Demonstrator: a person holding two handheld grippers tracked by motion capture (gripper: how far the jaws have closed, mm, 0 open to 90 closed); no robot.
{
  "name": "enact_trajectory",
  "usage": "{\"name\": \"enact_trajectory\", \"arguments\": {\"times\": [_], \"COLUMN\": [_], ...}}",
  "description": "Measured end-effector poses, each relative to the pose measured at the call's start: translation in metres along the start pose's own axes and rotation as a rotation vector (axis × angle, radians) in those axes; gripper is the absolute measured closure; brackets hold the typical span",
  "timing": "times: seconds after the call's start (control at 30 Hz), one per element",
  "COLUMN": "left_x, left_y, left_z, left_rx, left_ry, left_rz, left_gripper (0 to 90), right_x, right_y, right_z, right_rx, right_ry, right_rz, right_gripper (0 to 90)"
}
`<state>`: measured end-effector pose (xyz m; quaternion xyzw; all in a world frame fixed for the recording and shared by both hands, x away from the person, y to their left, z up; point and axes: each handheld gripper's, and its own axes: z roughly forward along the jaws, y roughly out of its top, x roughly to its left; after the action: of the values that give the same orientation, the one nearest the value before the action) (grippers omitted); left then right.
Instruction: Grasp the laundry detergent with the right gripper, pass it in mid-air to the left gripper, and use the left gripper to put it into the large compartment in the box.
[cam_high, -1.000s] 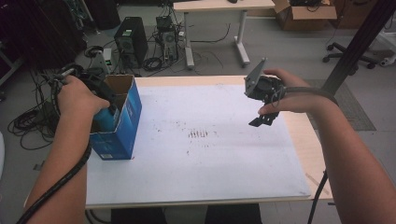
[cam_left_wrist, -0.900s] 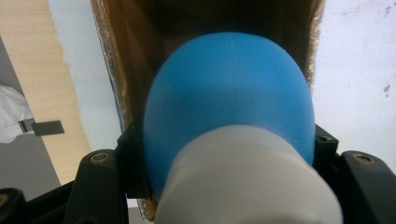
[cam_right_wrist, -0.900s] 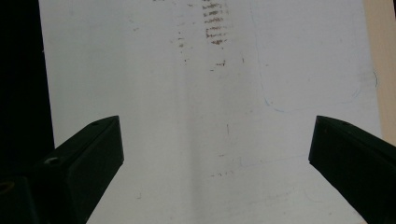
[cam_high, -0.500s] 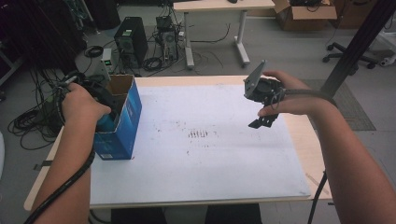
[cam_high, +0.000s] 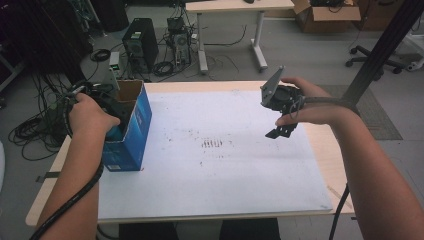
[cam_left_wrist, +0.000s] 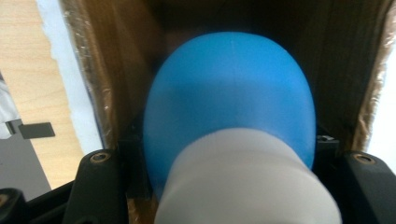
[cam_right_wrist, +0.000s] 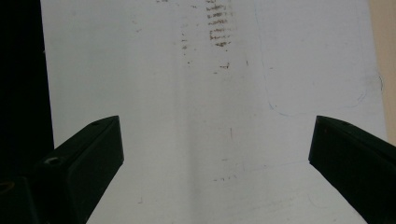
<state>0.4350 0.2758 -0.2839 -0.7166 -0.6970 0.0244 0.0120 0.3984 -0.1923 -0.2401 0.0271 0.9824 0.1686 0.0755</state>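
Box (cam_high: 131, 131) walls hem blue bulb (cam_left_wrist: 229, 88).

The left gripper (cam_high: 112, 117) has shifted slightly farther over the open blue box (cam_high: 131, 131); little else differs.

Smooth matt blue and white bulb (cam_left_wrist: 233, 107) inside brown cardboard box (cam_high: 131, 125); scuffed white sheet (cam_high: 215, 165) covers the pale wooden table (cam_high: 336, 165).
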Motion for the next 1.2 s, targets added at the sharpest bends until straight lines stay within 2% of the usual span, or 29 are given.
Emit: {"name": "enact_trajectory", "arguments": {"times": [0.23,0.77,1.1,1.2], "left_x": [-0.0007,0.0014,-0.0019,-0.0025], "left_y": [0.0011,0.0011,0.0020,0.0014], "left_z": [0.0058,0.0091,0.0084,0.0064], "left_rx": [0.014,-0.004,-0.010,-0.023], "left_ry": [0.015,0.008,0.006,0.014], "left_rz": [0.005,-0.002,0.002,0.007], "left_gripper": [37.6,37.4,37.0,34.3], "right_x": [0.0005,0.0019,0.0028,0.0025], "right_y": [-0.0023,-0.0009,-0.0036,-0.0045], "right_z": [0.0005,0.0000,0.0011,0.0016], "right_rx": [-0.002,-0.004,-0.006,-0.005], "right_ry": [0.002,0.001,0.003,0.005], "right_rz": [0.005,0.001,0.012,0.012], "right_gripper": [3.1,3.1,3.1,3.1]}}
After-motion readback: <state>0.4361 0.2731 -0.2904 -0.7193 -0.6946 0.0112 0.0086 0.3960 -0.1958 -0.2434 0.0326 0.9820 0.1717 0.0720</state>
